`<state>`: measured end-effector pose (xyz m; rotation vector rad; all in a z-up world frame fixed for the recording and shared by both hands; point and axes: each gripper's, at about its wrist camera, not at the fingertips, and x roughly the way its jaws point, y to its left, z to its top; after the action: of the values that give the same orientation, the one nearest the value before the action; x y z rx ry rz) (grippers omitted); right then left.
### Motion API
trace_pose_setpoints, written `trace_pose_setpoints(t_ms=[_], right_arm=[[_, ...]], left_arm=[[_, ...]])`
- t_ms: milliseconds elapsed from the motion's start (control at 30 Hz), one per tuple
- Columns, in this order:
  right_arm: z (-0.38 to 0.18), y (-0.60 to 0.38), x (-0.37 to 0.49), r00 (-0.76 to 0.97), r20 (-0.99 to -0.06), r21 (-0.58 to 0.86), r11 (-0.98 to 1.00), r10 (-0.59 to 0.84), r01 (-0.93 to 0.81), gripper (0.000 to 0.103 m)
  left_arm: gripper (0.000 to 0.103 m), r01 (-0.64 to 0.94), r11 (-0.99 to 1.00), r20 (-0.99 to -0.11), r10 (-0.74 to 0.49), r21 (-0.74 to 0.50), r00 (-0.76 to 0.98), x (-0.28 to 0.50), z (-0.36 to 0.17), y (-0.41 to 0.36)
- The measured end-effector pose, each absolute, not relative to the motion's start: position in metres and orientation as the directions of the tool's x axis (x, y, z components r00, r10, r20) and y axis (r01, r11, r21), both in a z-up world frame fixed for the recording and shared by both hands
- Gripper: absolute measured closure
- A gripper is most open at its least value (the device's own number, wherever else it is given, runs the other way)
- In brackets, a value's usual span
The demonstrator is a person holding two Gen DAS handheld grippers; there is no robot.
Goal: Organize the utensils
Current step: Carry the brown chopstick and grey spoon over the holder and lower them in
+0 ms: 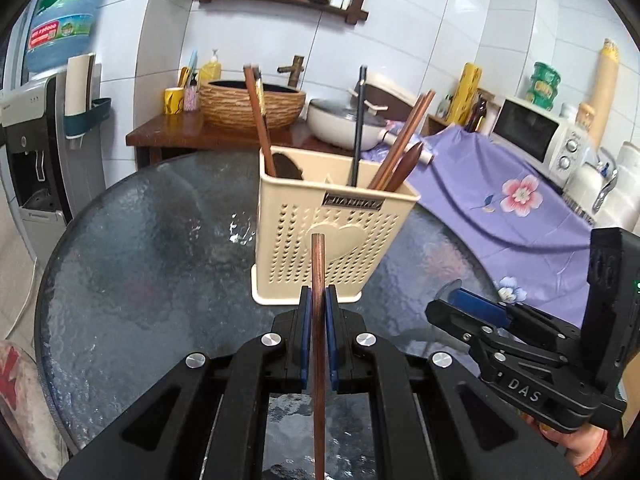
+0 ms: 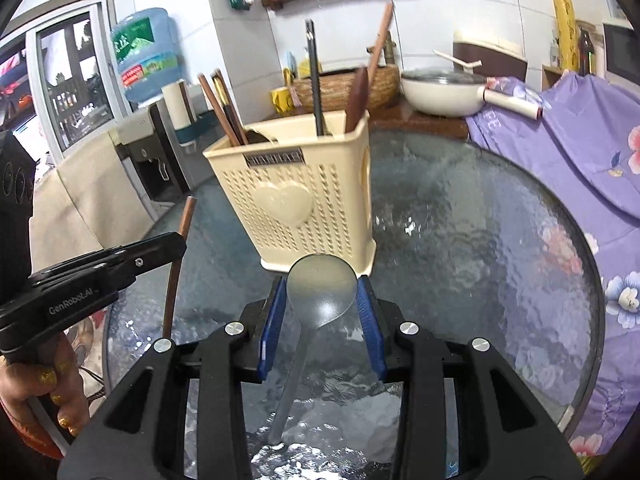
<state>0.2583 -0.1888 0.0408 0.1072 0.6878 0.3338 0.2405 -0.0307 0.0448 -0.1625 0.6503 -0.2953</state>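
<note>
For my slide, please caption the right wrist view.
Right tool holds a grey spoon before the cream utensil holder.

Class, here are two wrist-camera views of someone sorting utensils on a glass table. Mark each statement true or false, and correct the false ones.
1. The left gripper is shut on a wooden chopstick. True.
2. The right gripper holds a fork. False: it holds a grey spoon by its bowl, handle hanging down.
3. The cream utensil holder lies on its side. False: it stands upright on the glass table.
4. The holder already has utensils in it. True: chopsticks and a wooden spoon stick out.
5. The held chopstick is already inside the holder. False: it is in front of the holder, outside it.
</note>
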Motion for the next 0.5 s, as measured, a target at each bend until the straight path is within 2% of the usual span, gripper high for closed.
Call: trace_pose_setpoints(t_ms=[500], right_arm=[[0.085,-0.183,0.244,0.754,-0.552,0.16,0.933,0.356,-0.324,0.066]], left_arm=[[0.096,0.265,0.938,-0.463,-0.343,-0.225,0.818,0.21,0.092,-0.025]])
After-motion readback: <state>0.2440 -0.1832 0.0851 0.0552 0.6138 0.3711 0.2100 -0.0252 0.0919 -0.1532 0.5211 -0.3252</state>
